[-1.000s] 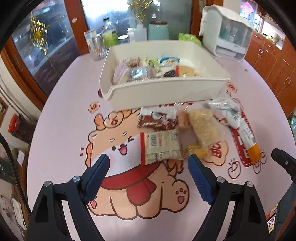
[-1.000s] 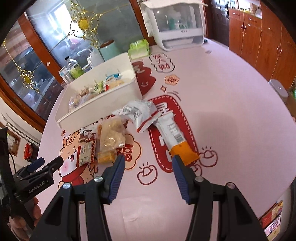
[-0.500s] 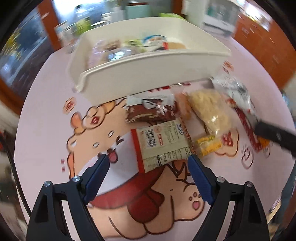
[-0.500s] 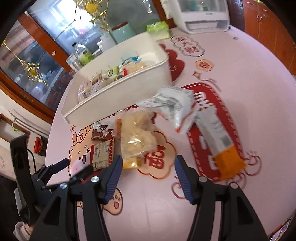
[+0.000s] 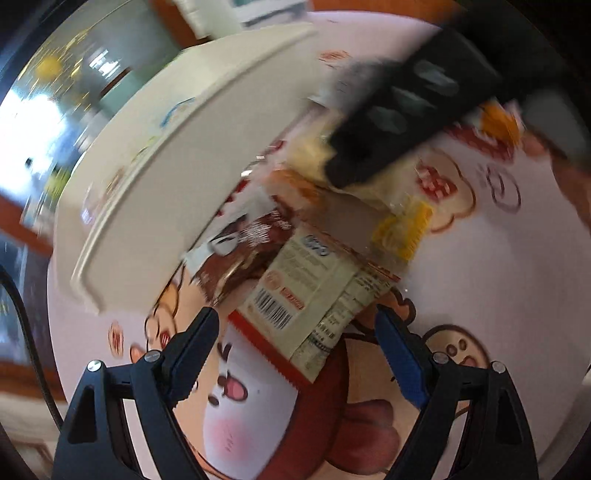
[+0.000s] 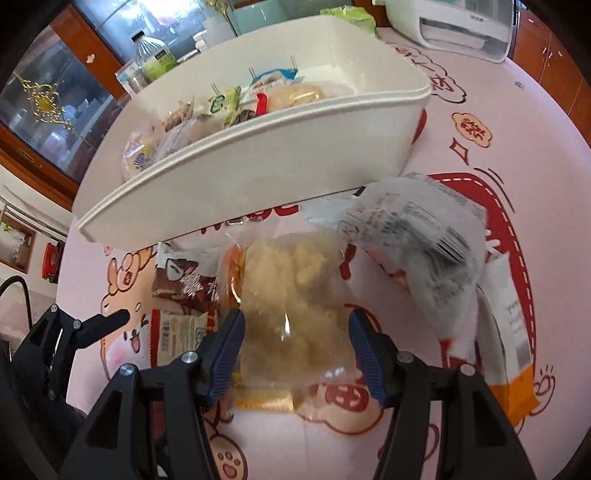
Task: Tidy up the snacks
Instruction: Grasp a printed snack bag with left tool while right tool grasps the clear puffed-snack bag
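My left gripper is open and points steeply down over a beige packet with a red edge and a barcode. The packet's near end lies between the fingers, with the pads clear of it. A brown packet lies just beyond, against the white bin. My right gripper is open with a clear bag of yellow puffs lying on the table between its fingers. A grey-white packet and an orange-ended bar lie to the bag's right. Several wrapped snacks fill the bin.
The pink table cover carries cartoon prints. Behind the bin stand a water bottle, a green packet and a white appliance. Glass cabinet doors are at the left. The left gripper's finger reaches in at lower left.
Both grippers have come down closer to the snacks. The left one has rolled, tilting its view. The right one has moved left from the orange-ended bar to the clear bag, with its jaws slightly wider.
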Available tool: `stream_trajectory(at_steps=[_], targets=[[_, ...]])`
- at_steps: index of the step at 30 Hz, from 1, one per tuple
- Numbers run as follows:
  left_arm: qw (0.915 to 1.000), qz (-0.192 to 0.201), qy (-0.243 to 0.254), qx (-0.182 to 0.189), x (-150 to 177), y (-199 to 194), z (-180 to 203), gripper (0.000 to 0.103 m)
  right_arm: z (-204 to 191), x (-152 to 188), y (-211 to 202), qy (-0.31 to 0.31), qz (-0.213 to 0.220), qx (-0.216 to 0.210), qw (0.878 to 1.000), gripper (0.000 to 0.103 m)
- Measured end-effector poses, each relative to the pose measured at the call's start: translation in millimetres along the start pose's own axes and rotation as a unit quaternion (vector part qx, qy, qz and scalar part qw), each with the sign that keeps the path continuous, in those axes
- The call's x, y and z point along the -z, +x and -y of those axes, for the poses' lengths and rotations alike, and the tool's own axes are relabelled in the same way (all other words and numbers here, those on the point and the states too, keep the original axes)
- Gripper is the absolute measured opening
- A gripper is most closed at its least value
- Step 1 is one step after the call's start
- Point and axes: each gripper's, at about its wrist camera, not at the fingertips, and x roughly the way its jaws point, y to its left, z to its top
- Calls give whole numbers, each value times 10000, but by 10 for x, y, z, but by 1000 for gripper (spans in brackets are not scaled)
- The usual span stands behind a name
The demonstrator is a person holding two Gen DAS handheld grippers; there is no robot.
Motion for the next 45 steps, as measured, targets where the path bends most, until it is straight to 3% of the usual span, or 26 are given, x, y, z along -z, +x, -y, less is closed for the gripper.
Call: stream_trajectory(at_steps=[2,7,9,14,17,24,31,39,45], targets=[[9998,146,157,-24,-33,13,1,88,-9,-27,56,-6,-62,6,10000,60],[9991,137,174,348,-142,96,-103,85,69,-51,130,239,-82,-83,9996,60],[9973,169,108,707,-212,131,-219,65,77,-35,126,230,-49,-105,9997,54],[9975,302,57,642,-248,144,-260,40,80,21,80,196,-20,-64,9998,47],[9959,423,-234,761,-264,98,-356,26,108,81,5,268,47,-147,9995,40],[9884,434,-1170,862,-175,13,-587,17,102,194,-168,236,197,-210,9993,34],[9700,482,-2154,1019,-31,-137,-747,11,88,348,-435,190,416,-310,9985,32],[9338,773,-3213,1372,238,-508,-1004,11,16,445,-799,67,686,-458,9966,32],[9230,1063,-3472,1274,353,-903,-1039,11,-186,433,-1034,-154,894,-587,9941,32]])
